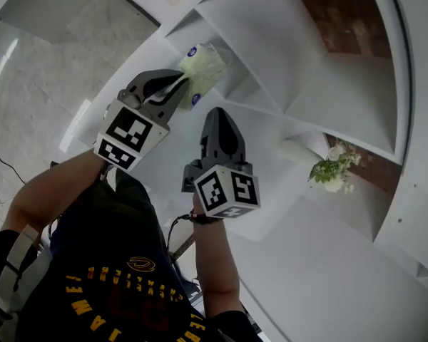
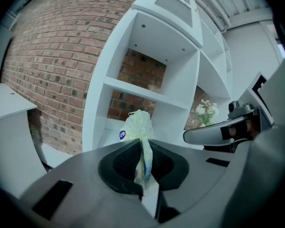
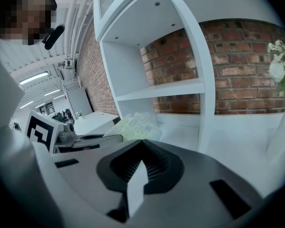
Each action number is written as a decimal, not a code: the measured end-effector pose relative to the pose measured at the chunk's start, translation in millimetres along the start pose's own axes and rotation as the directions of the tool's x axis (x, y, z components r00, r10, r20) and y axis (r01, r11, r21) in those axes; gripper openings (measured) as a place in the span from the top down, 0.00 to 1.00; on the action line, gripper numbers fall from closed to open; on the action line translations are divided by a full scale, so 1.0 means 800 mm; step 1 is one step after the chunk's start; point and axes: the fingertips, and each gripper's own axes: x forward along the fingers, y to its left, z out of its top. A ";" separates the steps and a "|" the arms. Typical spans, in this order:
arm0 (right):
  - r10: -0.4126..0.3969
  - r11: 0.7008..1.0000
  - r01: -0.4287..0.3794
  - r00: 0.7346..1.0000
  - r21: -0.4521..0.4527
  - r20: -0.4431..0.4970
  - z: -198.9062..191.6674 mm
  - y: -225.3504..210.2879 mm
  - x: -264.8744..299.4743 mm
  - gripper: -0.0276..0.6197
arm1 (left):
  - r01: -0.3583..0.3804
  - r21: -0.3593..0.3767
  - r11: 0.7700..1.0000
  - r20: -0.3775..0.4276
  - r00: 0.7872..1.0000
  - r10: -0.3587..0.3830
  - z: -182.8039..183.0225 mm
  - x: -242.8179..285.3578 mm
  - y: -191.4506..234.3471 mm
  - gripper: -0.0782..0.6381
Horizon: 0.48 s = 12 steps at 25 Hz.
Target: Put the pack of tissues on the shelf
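Pack of tissues (image 1: 203,73) pinched by its crimped end in the left claw (image 1: 177,85). Its long axis runs straight ahead from the claw into a lower bay of the white shelf (image 1: 271,91); whether it touches the board is unclear. Right claw (image 1: 218,123), pressed together and empty, hangs just beside, slightly further back.

White open shelf (image 1: 342,91) against brick wall (image 2: 47,70), white flowers (image 1: 334,168) standing on one ledge

Pale-green tissue pack (image 1: 203,70) — white shelf (image 1: 321,91)
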 end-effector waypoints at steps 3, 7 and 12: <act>-0.009 1.000 0.009 1.000 -0.004 -0.004 -0.003 -0.006 0.011 0.95 | 0.001 0.023 1.000 -0.004 1.000 -0.001 -0.003 0.024 -0.001 0.87; -0.033 0.999 0.033 0.999 -0.006 -0.004 -0.006 -0.014 0.020 0.95 | 0.019 0.066 0.998 -0.002 1.000 -0.019 -0.006 0.059 -0.004 0.87; -0.053 0.998 0.053 0.998 -0.030 -0.022 -0.010 -0.028 0.027 0.95 | 0.008 0.064 0.998 -0.021 1.000 -0.007 -0.018 0.093 -0.001 0.87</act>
